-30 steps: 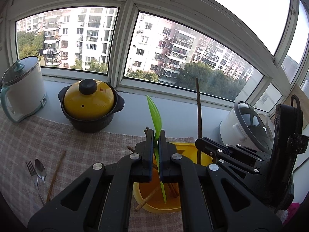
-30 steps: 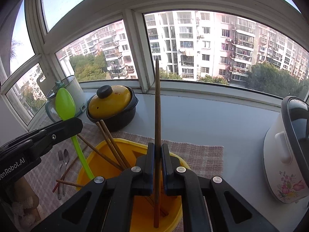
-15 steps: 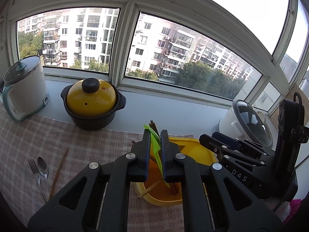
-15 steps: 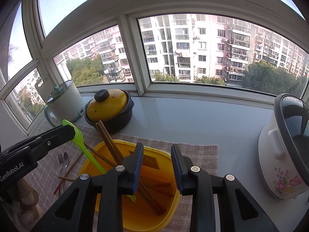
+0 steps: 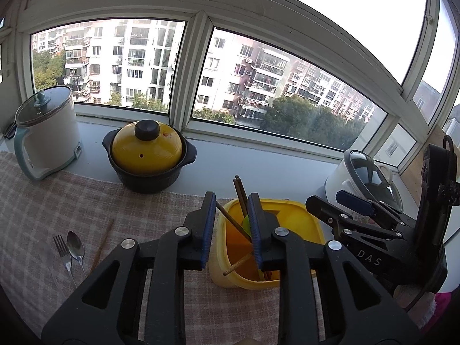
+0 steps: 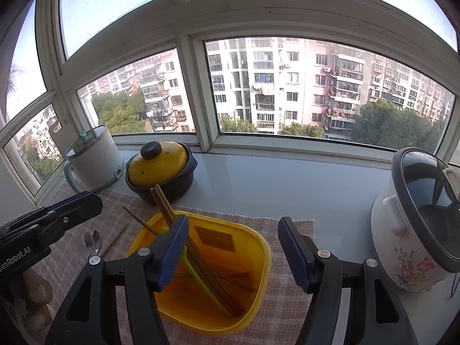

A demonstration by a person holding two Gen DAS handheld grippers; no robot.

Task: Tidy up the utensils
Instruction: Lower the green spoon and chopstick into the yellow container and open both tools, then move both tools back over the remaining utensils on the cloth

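Checked cloth (image 6: 290,310) underneath; brown wooden chopsticks (image 6: 201,258) and green plastic spoon (image 6: 201,277) lean in yellow plastic tub (image 6: 258,293), top ends pointing up toward the window; left gripper (image 5: 231,227) and right gripper (image 6: 233,247) both opening, gripping nothing.

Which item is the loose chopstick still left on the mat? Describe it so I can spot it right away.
Start at the black pot with the yellow lid on the windowsill, then come forward onto the checked mat. The chopstick lies flat there, just right of the metal fork and spoon. It is the only brown wooden stick outside the yellow bin.
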